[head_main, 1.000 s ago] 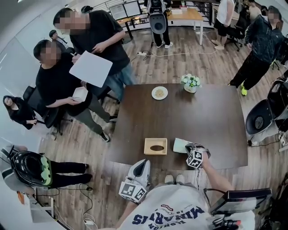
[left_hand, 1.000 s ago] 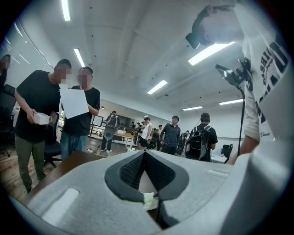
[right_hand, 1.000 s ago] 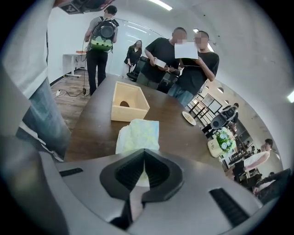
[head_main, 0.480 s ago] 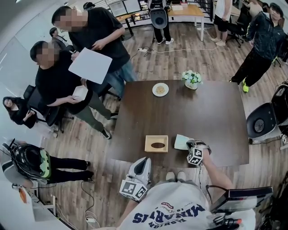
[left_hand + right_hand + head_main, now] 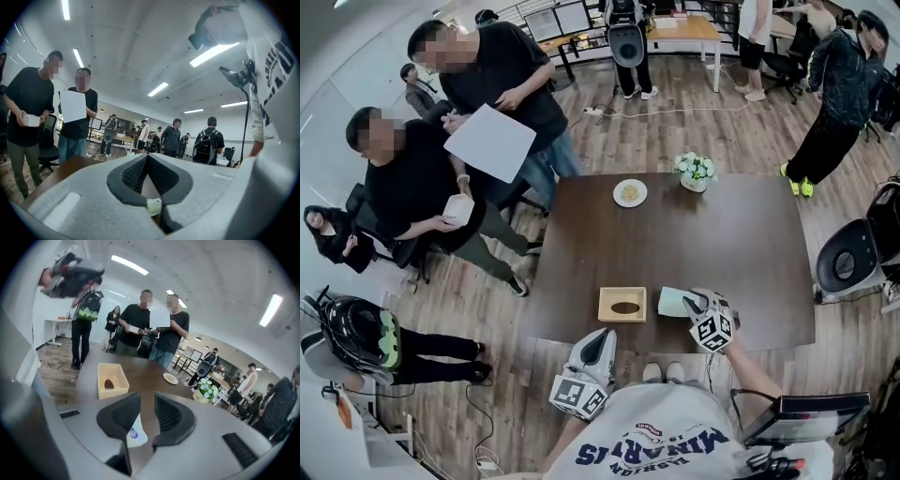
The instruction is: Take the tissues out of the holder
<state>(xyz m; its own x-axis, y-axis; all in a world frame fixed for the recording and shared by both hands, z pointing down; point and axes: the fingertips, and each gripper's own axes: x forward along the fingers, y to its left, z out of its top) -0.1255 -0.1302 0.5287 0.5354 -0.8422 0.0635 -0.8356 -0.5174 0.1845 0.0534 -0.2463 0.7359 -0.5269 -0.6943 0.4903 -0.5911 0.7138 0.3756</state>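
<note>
The wooden tissue holder (image 5: pixel 622 305) with an oval slot sits near the table's front edge; in the right gripper view the holder (image 5: pixel 111 379) lies ahead to the left. A pale tissue pack (image 5: pixel 672 302) lies on the table just right of it. My right gripper (image 5: pixel 696 305) is at the pack's near end and its jaws are opening. The tissue pack (image 5: pixel 136 432) stands between them, leaning on the left pad, clear of the right one. My left gripper (image 5: pixel 595 349) hangs below the table's front edge, jaws (image 5: pixel 147 158) closed tip to tip with nothing between.
A small plate (image 5: pixel 630 193) and a pot of flowers (image 5: pixel 695 172) stand at the far side of the dark table (image 5: pixel 741 253). Two people (image 5: pixel 422 187) stand close to the table's far-left corner. A chair (image 5: pixel 844 262) is off its right edge.
My right gripper has edged slightly to the right beside the tissue pack, which stays on the table by the holder. The left gripper has not moved.
</note>
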